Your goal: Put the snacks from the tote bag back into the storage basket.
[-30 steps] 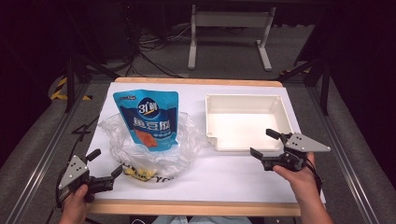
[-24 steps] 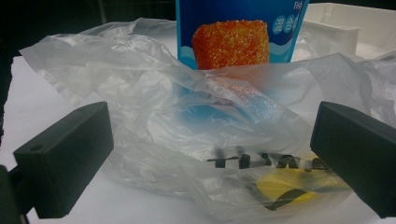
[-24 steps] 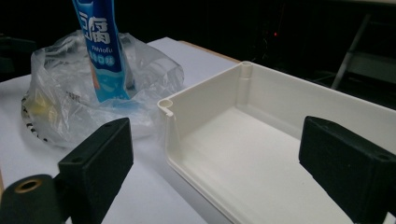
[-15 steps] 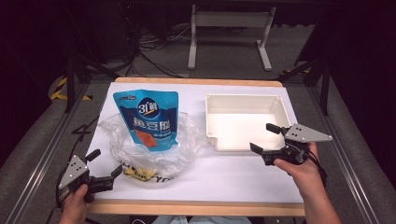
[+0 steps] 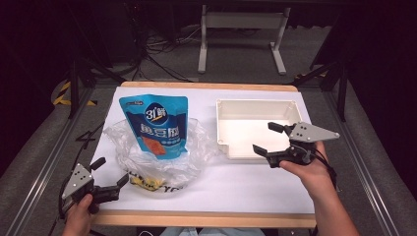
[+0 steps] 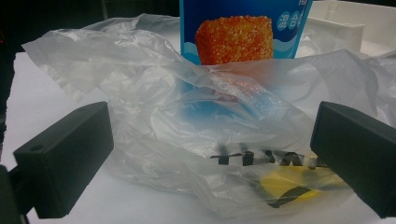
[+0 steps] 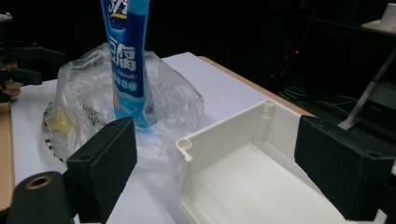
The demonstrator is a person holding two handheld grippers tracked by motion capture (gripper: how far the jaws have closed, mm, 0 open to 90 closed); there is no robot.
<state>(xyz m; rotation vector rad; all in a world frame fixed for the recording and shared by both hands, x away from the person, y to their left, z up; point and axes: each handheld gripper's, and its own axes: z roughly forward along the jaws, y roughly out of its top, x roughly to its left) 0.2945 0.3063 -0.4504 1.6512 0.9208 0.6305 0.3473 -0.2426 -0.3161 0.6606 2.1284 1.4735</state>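
Note:
A blue snack pouch (image 5: 157, 125) stands upright in a crumpled clear plastic bag (image 5: 162, 160) on the left half of the white table; something yellow lies at the bag's bottom (image 6: 285, 182). An empty white tray (image 5: 258, 128) sits to the right. My left gripper (image 5: 110, 171) rests open at the near left, its jaws just short of the bag (image 6: 196, 121). My right gripper (image 5: 265, 137) hovers open over the tray's near right part, pointing left. Its jaws have just been closing slightly, with nothing gripped; the tray's corner (image 7: 187, 144) and the pouch (image 7: 126, 65) lie beyond them.
The table's wooden front edge (image 5: 206, 219) runs between my forearms. Behind the table a metal stand (image 5: 241, 29) and cables lie on the dark floor. Metal rails flank both sides. Bare white surface (image 5: 246, 182) lies between bag and tray.
My right gripper has lifted and moved from beside the tray's near right corner to over the tray's near edge. The left gripper, bag and pouch have stayed put.

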